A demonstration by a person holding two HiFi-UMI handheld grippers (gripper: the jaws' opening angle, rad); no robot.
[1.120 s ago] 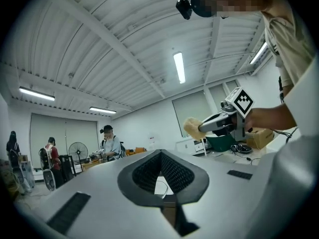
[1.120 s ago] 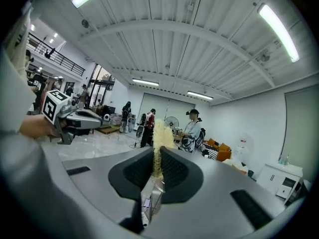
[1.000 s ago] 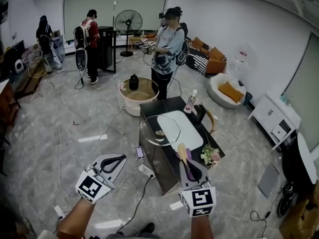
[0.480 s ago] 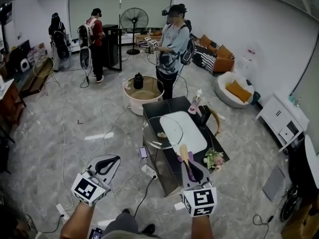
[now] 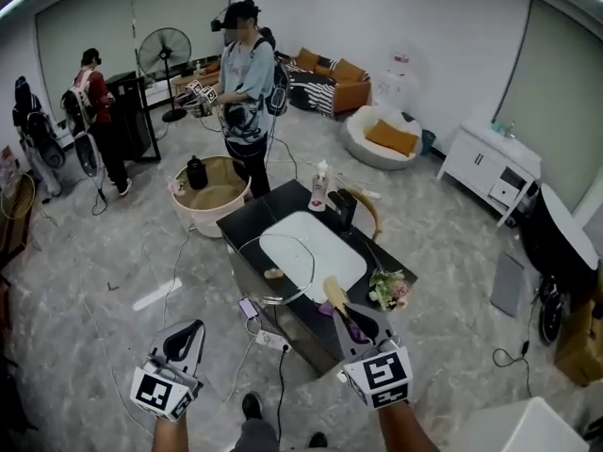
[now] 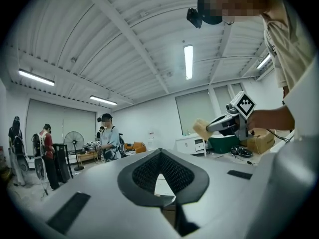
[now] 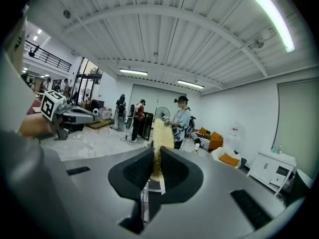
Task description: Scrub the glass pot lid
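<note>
The glass pot lid [image 5: 279, 266] rests at the left side of the black table [image 5: 247, 218], partly over the white sink [image 5: 325, 243]. My right gripper [image 5: 343, 313] hovers at the table's near edge, shut on a yellow sponge [image 5: 334, 294]. In the right gripper view the sponge [image 7: 160, 132] stands up between the pads. My left gripper [image 5: 189, 331] hangs over the floor, left of the table, with its jaws together and nothing in them. In the left gripper view, that gripper [image 6: 159, 152] looks shut, and the right gripper [image 6: 225, 124] with the sponge [image 6: 202, 129] shows beyond it.
A person [image 5: 245, 73] stands just behind the table. On the table are a soap bottle [image 5: 319, 187], a black tap [image 5: 343, 207] and a bunch of flowers [image 5: 390, 290]. A round basin [image 5: 209, 196] and a power strip with cables [image 5: 268, 339] lie on the floor to the left.
The head view has swung, so the table sits further left and nearer the middle. Both grippers have come lower in the picture and moved across the room. Their grips are unchanged.
</note>
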